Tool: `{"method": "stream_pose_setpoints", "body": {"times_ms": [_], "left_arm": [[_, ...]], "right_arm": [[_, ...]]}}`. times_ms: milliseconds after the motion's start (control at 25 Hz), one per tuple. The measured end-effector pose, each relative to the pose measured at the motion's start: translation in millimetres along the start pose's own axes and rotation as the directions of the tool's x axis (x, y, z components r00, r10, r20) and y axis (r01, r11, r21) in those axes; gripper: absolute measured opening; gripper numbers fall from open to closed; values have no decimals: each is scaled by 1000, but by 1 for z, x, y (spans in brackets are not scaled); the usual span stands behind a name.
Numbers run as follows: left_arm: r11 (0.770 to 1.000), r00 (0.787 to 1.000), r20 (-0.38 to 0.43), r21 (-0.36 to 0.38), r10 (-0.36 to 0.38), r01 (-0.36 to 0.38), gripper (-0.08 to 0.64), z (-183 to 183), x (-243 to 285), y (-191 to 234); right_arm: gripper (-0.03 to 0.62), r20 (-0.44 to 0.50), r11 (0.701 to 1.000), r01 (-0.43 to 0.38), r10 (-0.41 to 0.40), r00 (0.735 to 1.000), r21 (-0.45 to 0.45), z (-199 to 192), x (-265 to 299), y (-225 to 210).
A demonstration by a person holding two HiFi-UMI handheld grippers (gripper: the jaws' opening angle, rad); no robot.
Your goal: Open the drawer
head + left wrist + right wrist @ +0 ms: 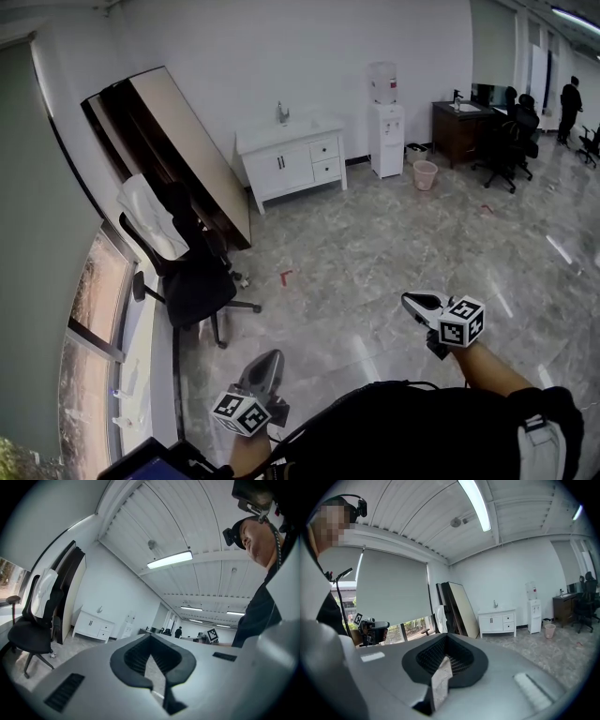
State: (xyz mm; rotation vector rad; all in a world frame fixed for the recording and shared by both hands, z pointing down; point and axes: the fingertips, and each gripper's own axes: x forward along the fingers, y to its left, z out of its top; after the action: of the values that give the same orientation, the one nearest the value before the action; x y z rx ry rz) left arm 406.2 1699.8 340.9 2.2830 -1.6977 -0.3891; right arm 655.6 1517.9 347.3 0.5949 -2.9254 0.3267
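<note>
A white cabinet (286, 164) with a sink tap stands against the far wall, with two small drawers (325, 157) stacked at its right end, both closed. It also appears far off as the cabinet (93, 624) in the left gripper view and the cabinet (497, 623) in the right gripper view. My left gripper (266, 366) is low in the head view, shut and empty, pointing level across the room. My right gripper (415, 302) is further right, shut with nothing in it. Both grippers are several steps from the cabinet. Close up, the left gripper (152, 663) and the right gripper (445, 660) show bare pads.
A black office chair (192, 277) stands at the left by the window. Large boards (178, 141) lean on the wall beside the cabinet. Right of the cabinet are a water dispenser (385, 131) and a pink bin (425, 174), then a dark desk (461, 127) and people (569, 105).
</note>
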Motion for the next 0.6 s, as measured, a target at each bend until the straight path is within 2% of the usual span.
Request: {"method": "stream_pose_setpoints", "body": {"times_ms": [280,440,600], "left_arm": [[1000,1000,-18,-8,13,-13,-9,-9,33,10],[998,999,-11,33,52,-52,-9,-3,72,4],[993,993,12,34,117,-117,-9,3,121,-3]], "right_arm": [[-3,6,1000,3,-3,1000,30,-7,6,-37],[-3,16,998,-43,43,999,47,-1,19,-83],[-3,21,992,-110,109,994,60,18,37,-138]]}}
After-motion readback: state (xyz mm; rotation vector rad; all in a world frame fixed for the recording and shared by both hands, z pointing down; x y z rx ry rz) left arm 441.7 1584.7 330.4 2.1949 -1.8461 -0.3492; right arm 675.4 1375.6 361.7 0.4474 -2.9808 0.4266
